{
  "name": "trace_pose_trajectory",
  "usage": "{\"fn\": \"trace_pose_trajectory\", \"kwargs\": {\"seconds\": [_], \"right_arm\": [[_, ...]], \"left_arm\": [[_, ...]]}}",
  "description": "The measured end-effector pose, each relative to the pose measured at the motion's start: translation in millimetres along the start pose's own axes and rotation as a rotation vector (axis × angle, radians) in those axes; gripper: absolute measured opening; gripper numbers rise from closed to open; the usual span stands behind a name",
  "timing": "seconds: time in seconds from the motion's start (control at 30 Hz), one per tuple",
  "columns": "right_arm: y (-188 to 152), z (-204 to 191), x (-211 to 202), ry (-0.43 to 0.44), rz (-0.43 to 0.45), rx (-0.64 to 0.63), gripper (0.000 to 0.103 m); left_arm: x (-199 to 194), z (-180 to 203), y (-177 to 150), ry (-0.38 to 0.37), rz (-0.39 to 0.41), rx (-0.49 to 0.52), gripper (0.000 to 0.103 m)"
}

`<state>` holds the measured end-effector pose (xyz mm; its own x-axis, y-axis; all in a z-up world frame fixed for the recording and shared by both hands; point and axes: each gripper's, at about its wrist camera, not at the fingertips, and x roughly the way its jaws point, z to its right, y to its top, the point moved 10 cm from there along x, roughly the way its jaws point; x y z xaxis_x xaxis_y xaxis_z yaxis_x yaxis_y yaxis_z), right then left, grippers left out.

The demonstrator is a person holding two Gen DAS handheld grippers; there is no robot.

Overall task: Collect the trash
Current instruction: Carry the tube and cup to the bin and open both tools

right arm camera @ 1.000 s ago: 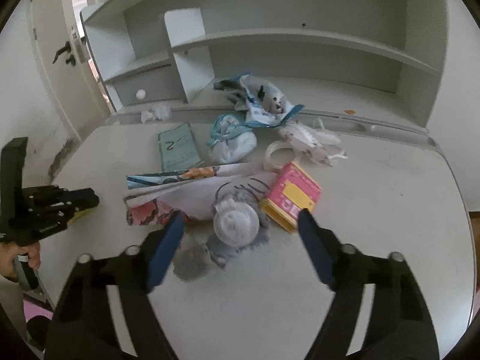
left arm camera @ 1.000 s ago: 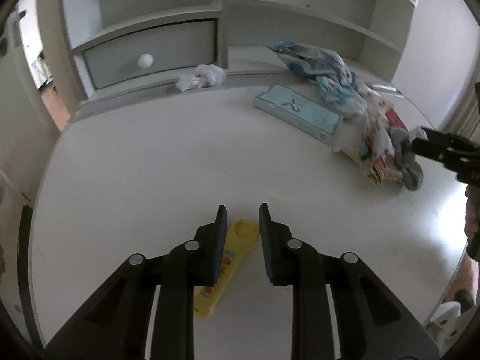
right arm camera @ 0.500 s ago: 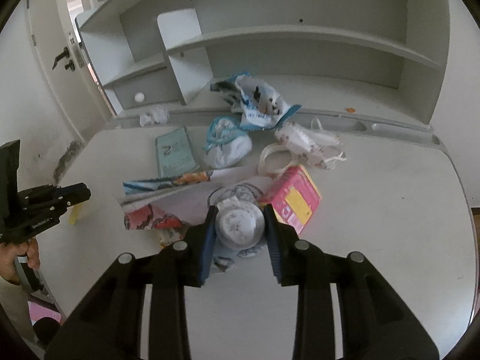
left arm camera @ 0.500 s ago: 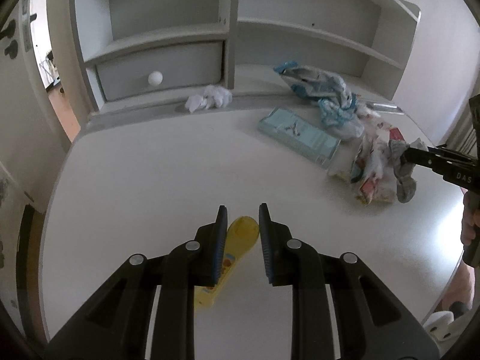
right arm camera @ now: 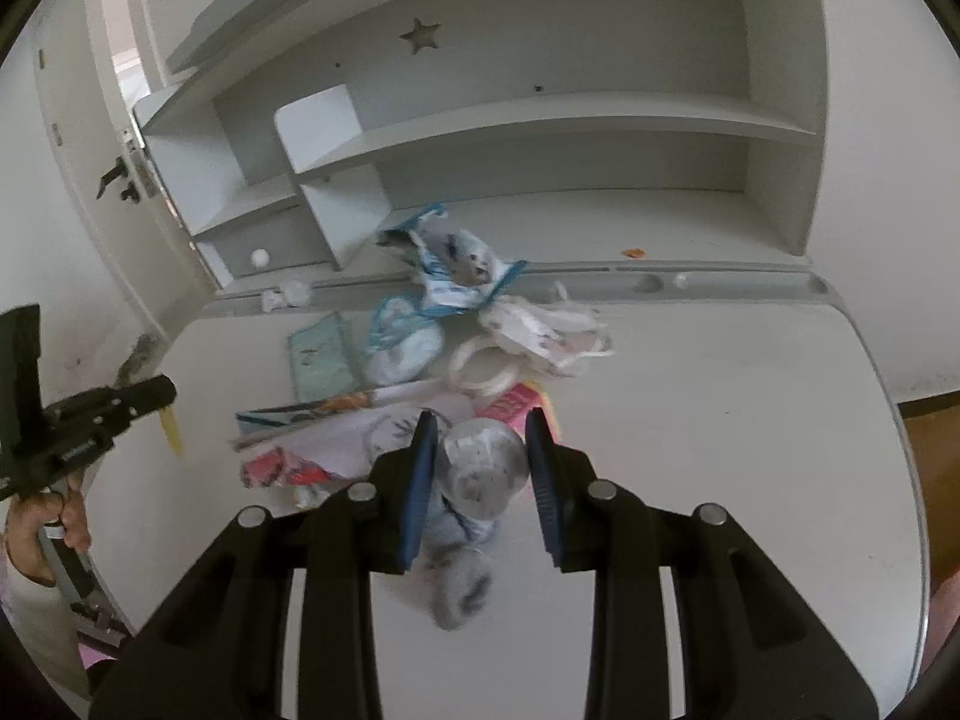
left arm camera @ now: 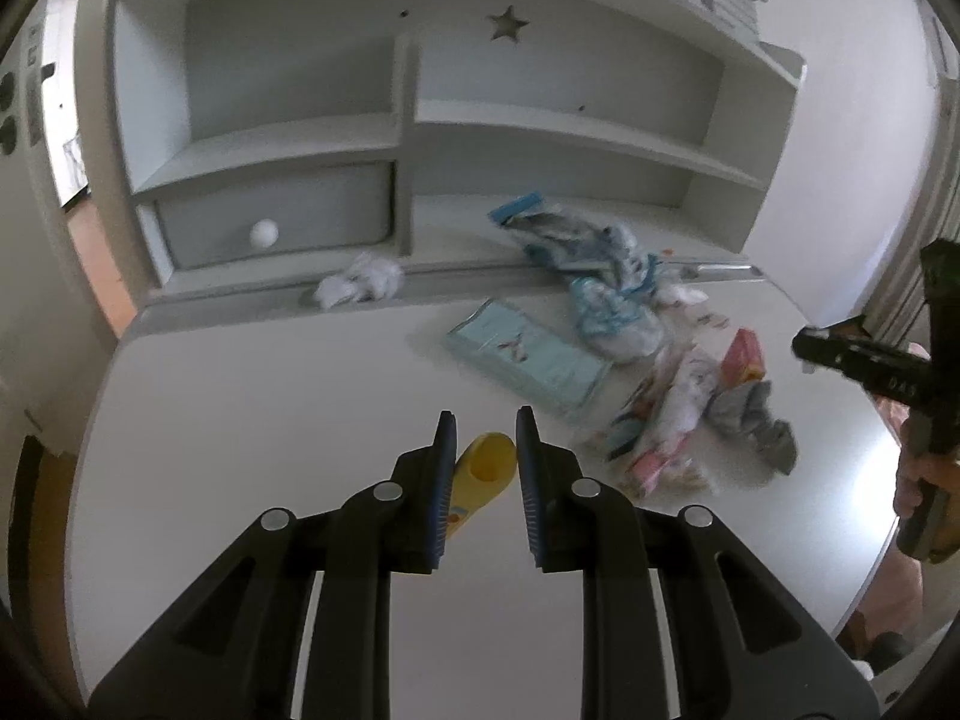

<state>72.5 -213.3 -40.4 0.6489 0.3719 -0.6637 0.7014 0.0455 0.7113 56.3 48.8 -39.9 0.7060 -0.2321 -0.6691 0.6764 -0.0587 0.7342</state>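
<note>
Your left gripper [left arm camera: 480, 450] clamps the yellow tube [left arm camera: 480, 474], right gripper [right arm camera: 478, 450] pinches a grey sock [right arm camera: 480, 468], its dangling toe seen only from the right wrist, both angled down over the tabletop [left arm camera: 270, 396].

Both claws angle downward: the left claw [left arm camera: 485, 450] is nearly closed, gripping; the right claw [right arm camera: 483, 456] is clamped too, each in a hand.

A pale grey desk [left arm camera: 252, 396] with a rounded edge stands against a matching shelf unit [right arm camera: 540, 114]. A star-shaped cutout [left arm camera: 505, 24] marks the unit's back panel, and a drawer [left arm camera: 270, 222] with a round white knob [left arm camera: 264, 233] sits low on its left. Walls are white. A door [right arm camera: 78, 180] with a dark handle stands left, with orange-brown floor [left arm camera: 99, 258] beyond. Daylight glares off the desktop.
</note>
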Motion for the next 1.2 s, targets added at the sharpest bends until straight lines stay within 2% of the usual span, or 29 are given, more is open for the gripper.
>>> {"fn": "trace_pose_trajectory", "kwargs": {"seconds": [0.23, 0.47, 0.57, 0.7, 0.77, 0.87, 0.93, 0.97, 1.07, 1.17, 1.2], "right_arm": [[-12, 30, -9, -0.039, 0.000, 0.046, 0.030], [-27, 48, -12, -0.028, -0.015, 0.081, 0.030], [-26, 62, -27, -0.032, 0.006, 0.094, 0.030], [-31, 98, -71, -0.039, 0.050, 0.160, 0.030], [-39, 121, -101, -0.062, 0.079, 0.205, 0.030], [-75, 177, -169, -0.135, 0.129, 0.328, 0.030], [-107, 213, -209, -0.203, 0.152, 0.413, 0.030], [-123, 228, -225, -0.236, 0.160, 0.449, 0.030], [-193, 280, -279, -0.344, 0.170, 0.602, 0.030], [-269, 319, -307, -0.405, 0.147, 0.753, 0.030], [-298, 331, -308, -0.402, 0.129, 0.814, 0.030]], "left_arm": [[2, 28, 11, -0.031, 0.014, 0.048, 0.019], [0, 54, 18, -0.053, 0.018, 0.087, 0.019], [-3, 86, 28, -0.093, 0.036, 0.142, 0.019], [-6, 167, 44, -0.204, 0.061, 0.274, 0.019], [-8, 218, 48, -0.286, 0.072, 0.348, 0.019], [-15, 315, 43, -0.447, 0.075, 0.482, 0.019], [-24, 394, 23, -0.590, 0.050, 0.590, 0.019], [-27, 420, 12, -0.636, 0.035, 0.627, 0.019], [-37, 515, -54, -0.806, -0.064, 0.777, 0.019], [-33, 586, -146, -0.958, -0.256, 0.874, 0.014], [-25, 605, -184, -0.989, -0.341, 0.903, 0.004]]}}
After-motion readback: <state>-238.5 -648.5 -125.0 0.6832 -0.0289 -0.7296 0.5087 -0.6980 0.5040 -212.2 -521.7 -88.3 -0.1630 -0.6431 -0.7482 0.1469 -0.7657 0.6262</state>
